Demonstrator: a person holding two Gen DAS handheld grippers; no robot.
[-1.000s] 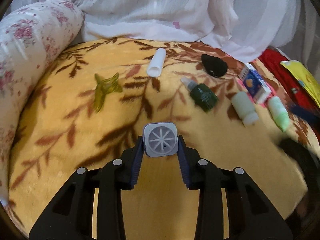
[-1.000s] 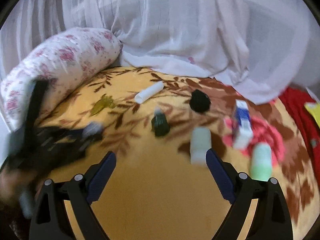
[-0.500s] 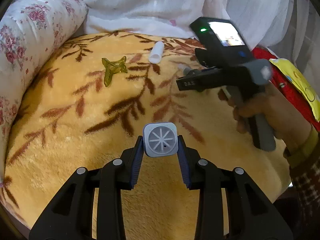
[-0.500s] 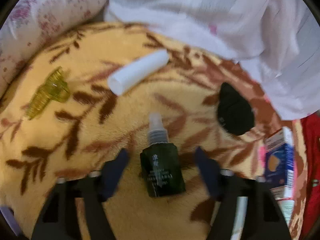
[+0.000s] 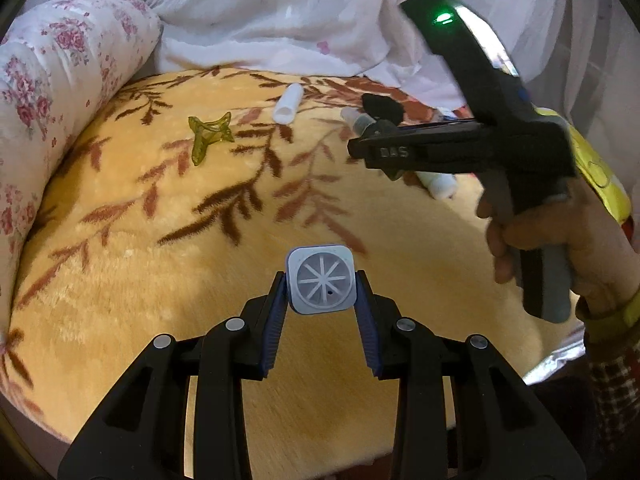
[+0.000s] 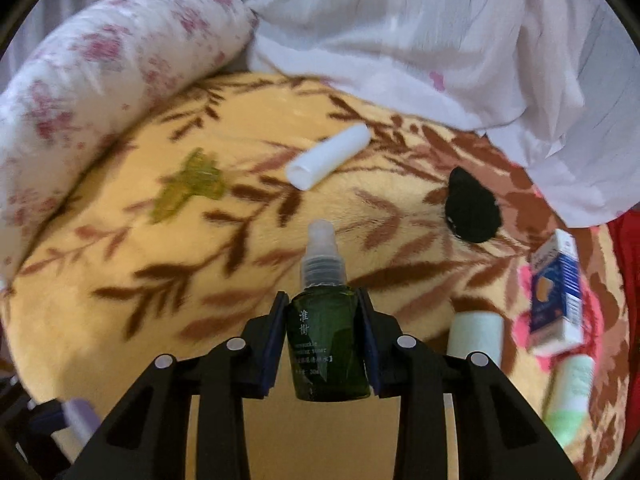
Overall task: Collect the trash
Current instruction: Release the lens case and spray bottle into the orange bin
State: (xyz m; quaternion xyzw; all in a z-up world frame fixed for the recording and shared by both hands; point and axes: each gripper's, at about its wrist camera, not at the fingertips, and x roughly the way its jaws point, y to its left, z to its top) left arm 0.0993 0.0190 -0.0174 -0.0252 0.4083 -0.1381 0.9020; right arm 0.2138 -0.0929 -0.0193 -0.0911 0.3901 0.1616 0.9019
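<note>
A yellow blanket [image 6: 120, 320] with brown leaf sprays covers the bed and carries everything. A floral bolster [image 6: 100, 80] lies along its left edge, and white cloth [image 6: 400, 40] is heaped over its far edge. The right tongs [image 6: 323, 336] are clamped on a dark green bottle [image 6: 326, 348], pads against both its sides, its clear spray top pointing toward the far edge. In the left wrist view the right hand [image 5: 560, 248] grips the tool's handle over the blanket's right side. The left tongs [image 5: 321, 296] are clamped on a small square cap [image 5: 321, 279], grey-white with a spoke pattern, held over the near middle of the blanket.

Near the right edge lie a blue and white carton [image 6: 556, 292], a pale tube [image 6: 476, 334] just beside it, and a light green tube [image 6: 572, 392] nearer still. A black lump [image 6: 472, 212] sits toward the far right, close to the white cloth. A white tube [image 6: 328, 156] lies near the far edge at the middle. A yellow-green clip [image 6: 188, 188] rests left of it, near the bolster.
</note>
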